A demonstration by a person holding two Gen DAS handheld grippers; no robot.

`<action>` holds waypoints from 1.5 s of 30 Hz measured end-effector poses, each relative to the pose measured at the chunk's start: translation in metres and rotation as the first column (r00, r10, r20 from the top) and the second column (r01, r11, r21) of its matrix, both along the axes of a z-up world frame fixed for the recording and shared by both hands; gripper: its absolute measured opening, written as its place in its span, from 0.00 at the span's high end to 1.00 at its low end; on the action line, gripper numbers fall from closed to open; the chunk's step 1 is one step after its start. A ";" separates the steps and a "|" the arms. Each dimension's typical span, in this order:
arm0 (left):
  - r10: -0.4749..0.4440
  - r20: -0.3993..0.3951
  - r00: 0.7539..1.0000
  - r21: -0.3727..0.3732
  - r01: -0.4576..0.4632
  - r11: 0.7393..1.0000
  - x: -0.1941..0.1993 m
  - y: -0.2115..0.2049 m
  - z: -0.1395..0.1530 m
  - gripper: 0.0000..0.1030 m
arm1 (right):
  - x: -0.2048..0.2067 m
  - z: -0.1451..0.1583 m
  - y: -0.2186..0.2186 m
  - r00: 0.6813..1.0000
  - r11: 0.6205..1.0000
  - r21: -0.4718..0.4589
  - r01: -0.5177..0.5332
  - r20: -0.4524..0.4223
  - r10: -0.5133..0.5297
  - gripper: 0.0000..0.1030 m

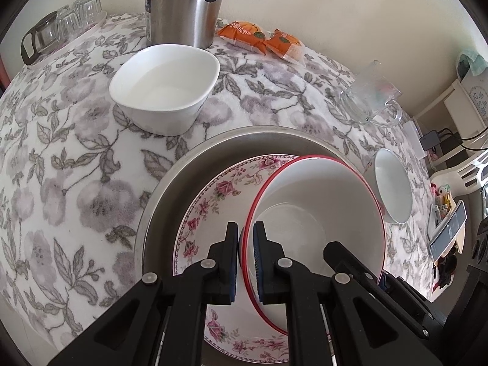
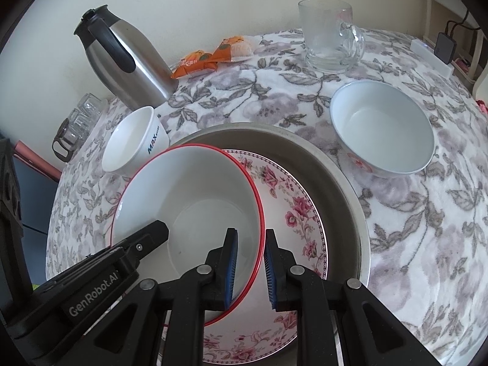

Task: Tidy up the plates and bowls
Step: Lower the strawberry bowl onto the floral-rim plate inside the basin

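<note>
A red-rimmed white bowl (image 1: 314, 213) (image 2: 195, 189) is above a floral plate (image 1: 213, 195) (image 2: 292, 213) that lies in a round metal tray (image 1: 189, 164) (image 2: 344, 189). My left gripper (image 1: 245, 238) is shut on the bowl's left rim. My right gripper (image 2: 250, 244) straddles the bowl's right rim, jaws slightly apart around it. A squarish white bowl (image 1: 164, 88) (image 2: 134, 143) stands behind on the left. A round white bowl (image 2: 381, 128) (image 1: 393, 186) stands to the right.
A steel thermos jug (image 1: 183, 6) (image 2: 122, 58), orange snack packets (image 1: 259, 36) (image 2: 213, 55) and a glass mug (image 2: 329, 39) (image 1: 369, 97) stand at the back. Small glasses on a tray (image 1: 67, 21) are at the back left. The table's right edge is near shelving (image 1: 457, 183).
</note>
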State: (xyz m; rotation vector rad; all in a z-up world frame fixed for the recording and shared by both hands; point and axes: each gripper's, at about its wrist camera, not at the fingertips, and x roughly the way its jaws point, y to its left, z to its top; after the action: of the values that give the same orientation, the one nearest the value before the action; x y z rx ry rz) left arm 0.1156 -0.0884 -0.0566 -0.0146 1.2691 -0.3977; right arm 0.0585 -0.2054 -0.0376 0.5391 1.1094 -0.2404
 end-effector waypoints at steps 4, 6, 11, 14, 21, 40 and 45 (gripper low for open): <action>0.002 -0.002 1.000 0.006 -0.002 1.000 0.001 -0.001 -0.002 0.91 | 0.001 0.000 0.001 1.000 1.000 -0.004 -0.003 0.001 0.003 0.79; 0.000 0.001 1.000 0.012 0.000 1.000 0.000 -0.003 -0.003 0.91 | 0.001 0.000 0.001 1.000 1.000 -0.004 -0.004 0.003 0.004 0.78; -0.001 0.001 1.000 0.006 0.001 1.000 0.001 -0.003 -0.002 0.91 | 0.001 0.000 0.000 1.000 1.000 0.011 0.004 0.005 -0.004 0.78; 0.001 -0.001 1.000 0.004 -0.001 1.000 0.001 -0.002 -0.003 0.91 | 0.002 0.000 0.000 1.000 1.000 0.011 0.003 0.003 -0.003 0.78; 0.003 0.001 1.000 -0.001 -0.003 1.000 0.001 -0.001 -0.001 0.91 | 0.001 -0.001 -0.001 1.000 1.000 0.018 0.004 0.001 -0.004 0.78; 0.026 0.095 0.995 -0.066 -0.020 0.998 -0.004 0.013 0.041 0.85 | -0.010 0.033 -0.008 0.998 0.999 -0.035 0.033 0.051 -0.031 0.74; 0.070 0.132 0.989 -0.074 -0.060 0.995 -0.005 0.024 0.053 0.61 | -0.013 0.042 -0.010 0.997 0.997 -0.064 0.048 0.062 -0.044 0.61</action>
State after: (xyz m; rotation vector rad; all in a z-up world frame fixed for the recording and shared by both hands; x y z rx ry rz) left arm 0.1109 -0.0643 -0.0035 -0.0871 1.1189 -0.3804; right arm 0.0456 -0.2152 0.0040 0.5103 1.0276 -0.2976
